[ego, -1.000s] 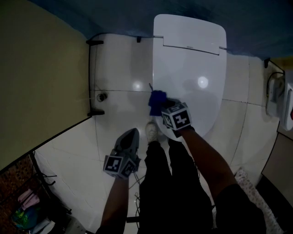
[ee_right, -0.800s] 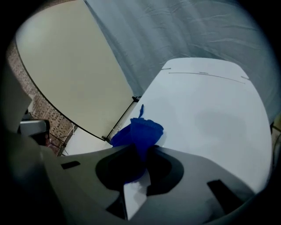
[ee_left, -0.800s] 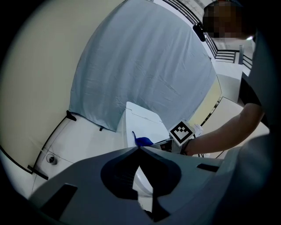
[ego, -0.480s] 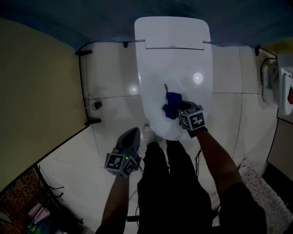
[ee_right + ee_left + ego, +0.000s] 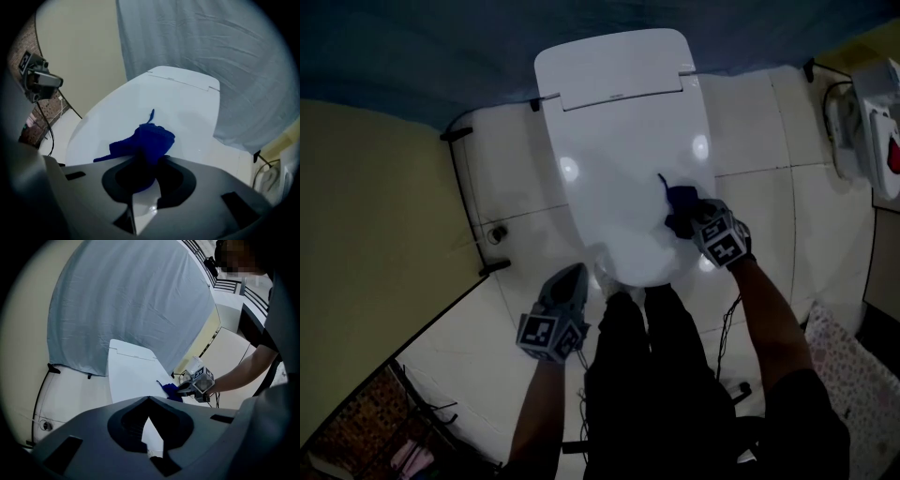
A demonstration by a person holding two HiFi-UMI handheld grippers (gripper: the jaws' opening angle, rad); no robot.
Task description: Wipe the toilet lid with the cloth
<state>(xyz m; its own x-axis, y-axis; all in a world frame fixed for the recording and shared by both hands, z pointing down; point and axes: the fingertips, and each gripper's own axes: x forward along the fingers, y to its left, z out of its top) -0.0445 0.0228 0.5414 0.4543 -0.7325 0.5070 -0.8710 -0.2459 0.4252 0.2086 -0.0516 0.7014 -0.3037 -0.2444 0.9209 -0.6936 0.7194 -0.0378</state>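
Tiled bathroom floor [image 5: 478,328], toilet lid [image 5: 619,141] at centre. Right tongs [image 5: 692,221] clamped on cloth [image 5: 679,201] at lid's right edge; left tongs [image 5: 570,277] together, empty. Wiping probably underway, upper half left.

You are looking down onto a glossy white tiled floor [image 5: 769,206] that is catching the light. A pale yellow wall [image 5: 366,234] is running along the left, a grey-blue sheet [image 5: 131,296] is hanging at the back, and a patterned mat [image 5: 853,366] is lying lower right.
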